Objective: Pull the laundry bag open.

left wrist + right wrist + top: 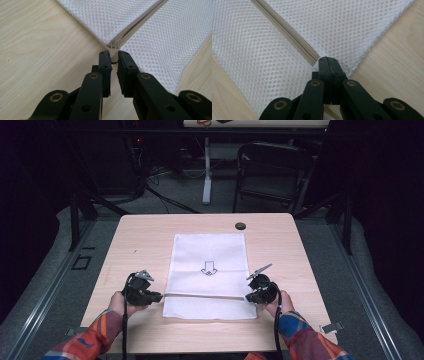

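Observation:
A white mesh bag (pixel 207 251) lies flat in the middle of the wooden table (pixel 140 235), with a black arrow (pixel 209 267) printed on it. A beige zipper (pixel 205 295) runs across its near part. At the zipper's left end my left gripper (pixel 159 296) has its jaws closed on the small zipper pull (pixel 113 47), which sits between the tips of the left gripper (pixel 114 53). My right gripper (pixel 248 297) is at the zipper's right end. In the right gripper view, the right gripper (pixel 327 58) is shut tight on the bag's edge (pixel 352 70) where the zipper (pixel 287 32) ends.
A small black round object (pixel 240 225) lies at the table's far edge. Behind the table stand a dark folding chair (pixel 270 170) and a white table leg (pixel 206 170). Bare wood borders the bag on both sides.

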Motion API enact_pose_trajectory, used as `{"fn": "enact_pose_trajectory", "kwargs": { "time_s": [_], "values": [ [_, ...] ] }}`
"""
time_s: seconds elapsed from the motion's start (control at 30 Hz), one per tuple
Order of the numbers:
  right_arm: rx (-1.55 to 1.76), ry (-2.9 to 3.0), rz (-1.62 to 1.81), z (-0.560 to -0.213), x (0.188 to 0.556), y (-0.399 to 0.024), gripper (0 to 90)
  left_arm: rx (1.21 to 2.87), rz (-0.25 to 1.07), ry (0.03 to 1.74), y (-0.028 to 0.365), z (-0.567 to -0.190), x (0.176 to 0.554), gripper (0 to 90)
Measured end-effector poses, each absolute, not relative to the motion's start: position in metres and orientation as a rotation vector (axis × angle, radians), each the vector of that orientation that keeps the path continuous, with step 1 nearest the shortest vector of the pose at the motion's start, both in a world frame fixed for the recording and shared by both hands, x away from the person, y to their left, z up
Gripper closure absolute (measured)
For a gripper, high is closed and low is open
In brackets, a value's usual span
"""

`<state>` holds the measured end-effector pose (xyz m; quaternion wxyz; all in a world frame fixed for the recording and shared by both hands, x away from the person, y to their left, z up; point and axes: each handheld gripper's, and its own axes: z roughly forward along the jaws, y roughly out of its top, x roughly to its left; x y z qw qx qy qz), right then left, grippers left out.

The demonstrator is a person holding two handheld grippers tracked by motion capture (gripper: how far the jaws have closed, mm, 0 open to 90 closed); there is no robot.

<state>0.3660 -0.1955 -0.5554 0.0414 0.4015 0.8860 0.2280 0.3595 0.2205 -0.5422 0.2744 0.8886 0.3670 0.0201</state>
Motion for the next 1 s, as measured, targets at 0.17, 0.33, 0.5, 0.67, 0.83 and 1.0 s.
{"fn": "enact_pose_trajectory", "kwargs": {
  "time_s": [0.17, 0.33, 0.5, 0.67, 0.83, 1.0],
  "values": [
    [1.238, 2.711, 0.710, -0.5557, 0.3661, -0.1959, 90.0, 2.395, 0.038, 0.992, 0.2204, -0.5423, 0.3582, 81.6],
    [1.236, 2.716, 0.719, -0.5561, 0.3667, -0.1968, 90.0, 2.402, 0.023, 1.000, 0.2201, -0.5432, 0.3577, 81.5],
    [1.210, 2.714, 0.738, -0.5568, 0.3661, -0.1951, 90.0, 2.421, -0.005, 1.011, 0.2190, -0.5465, 0.3581, 81.4],
    [1.173, 2.727, 0.711, -0.5558, 0.3663, -0.1942, 90.0, 2.419, -0.027, 1.022, 0.2188, -0.5482, 0.3584, 81.1],
    [1.164, 2.729, 0.723, -0.5550, 0.3662, -0.1942, 87.1, 2.430, -0.036, 1.021, 0.2185, -0.5488, 0.3592, 80.4],
    [1.127, 2.744, 0.706, -0.5500, 0.3642, -0.1913, 75.8, 2.409, -0.050, 1.030, 0.2207, -0.5458, 0.3599, 69.9]
  ]
}}
